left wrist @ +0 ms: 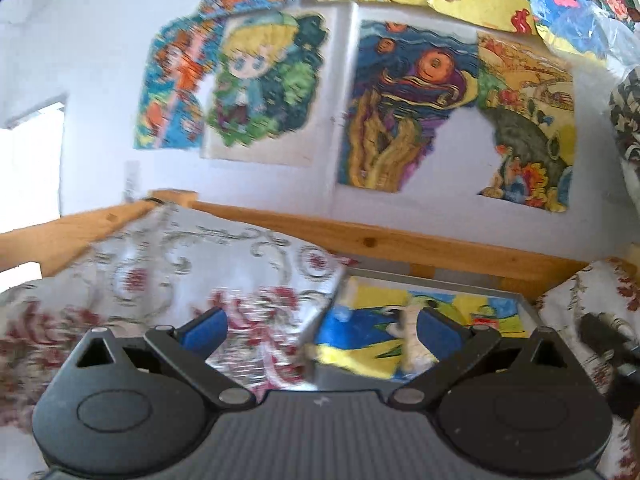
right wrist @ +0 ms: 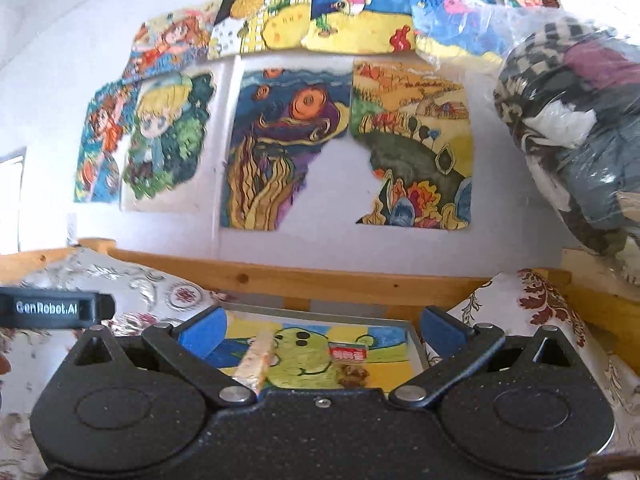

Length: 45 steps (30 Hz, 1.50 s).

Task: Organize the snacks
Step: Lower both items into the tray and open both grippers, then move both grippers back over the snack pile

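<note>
Right wrist view: the right gripper (right wrist: 322,334) hangs with its blue pads (right wrist: 202,334) wide apart and nothing between them, above a grey tray (right wrist: 414,340) lined with a child's drawing of a green creature. On the tray lie two snacks: a pale wrapped bar (right wrist: 256,360), tilted, towards the left, and a small packet (right wrist: 348,351) with a red label to the right of it, with a brownish thing just below that I cannot make out. The two are apart from each other. Patterned cushions (right wrist: 532,300) crowd the tray on both sides. A wooden rail (right wrist: 320,280) runs behind it, and the white wall above is covered with drawings (right wrist: 276,144). A clear bag (right wrist: 572,120) stuffed with clothes bulges in at the upper right. The black end of the left gripper (right wrist: 56,308) shows at the left edge.

Left wrist view: blurred. The left gripper (left wrist: 322,330) also has its fingers spread and empty, over the seam between a left cushion (left wrist: 180,264) and the tray (left wrist: 528,308). The bar (left wrist: 412,336) shows just beside the right-hand pad (left wrist: 438,334), not touching it as far as I can tell.
</note>
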Available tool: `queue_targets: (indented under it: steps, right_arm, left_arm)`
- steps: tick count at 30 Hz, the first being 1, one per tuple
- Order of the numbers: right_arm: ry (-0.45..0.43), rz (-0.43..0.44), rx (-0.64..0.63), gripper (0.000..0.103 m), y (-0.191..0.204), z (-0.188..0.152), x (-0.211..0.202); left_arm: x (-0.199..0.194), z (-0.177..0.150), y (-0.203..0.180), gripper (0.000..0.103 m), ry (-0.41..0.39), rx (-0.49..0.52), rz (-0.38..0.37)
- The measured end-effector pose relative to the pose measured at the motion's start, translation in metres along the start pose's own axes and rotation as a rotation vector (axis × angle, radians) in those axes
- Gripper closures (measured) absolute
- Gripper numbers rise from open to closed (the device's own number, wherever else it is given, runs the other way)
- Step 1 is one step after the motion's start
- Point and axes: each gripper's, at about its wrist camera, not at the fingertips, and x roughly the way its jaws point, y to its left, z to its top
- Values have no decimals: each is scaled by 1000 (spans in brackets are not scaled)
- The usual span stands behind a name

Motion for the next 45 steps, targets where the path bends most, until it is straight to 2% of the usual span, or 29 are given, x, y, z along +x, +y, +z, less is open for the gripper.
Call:
queue_targets:
  steps: [6,14,19,24,30,39,45]
  right_arm:
    - [32,11,48,1,11,-5,-36]
    - [152,50,88,1,29,-28,-72]
    - [231,39,72,1,43,-45,-93]
    - [335,66,69,1,51,-57,-97]
    - [390,89,58,1,56,-61,-95]
    - [465,98,85,1,52,-66,-86]
    - [529,111,111,1,48,-67,-74]
  left_arm:
    - [-37,-15,23,0,0,42,81]
    - [-64,-40,58,0,102,72,111]
    - [-74,-57,79,0,207,36,58]
    - [-76,-63,87,1,302,13,61]
    - [-78,-66,82,1,314,77,73]
    - [-69,-71,72,1,339,140,41]
    - [-56,-75,64,1,368,173,-31]
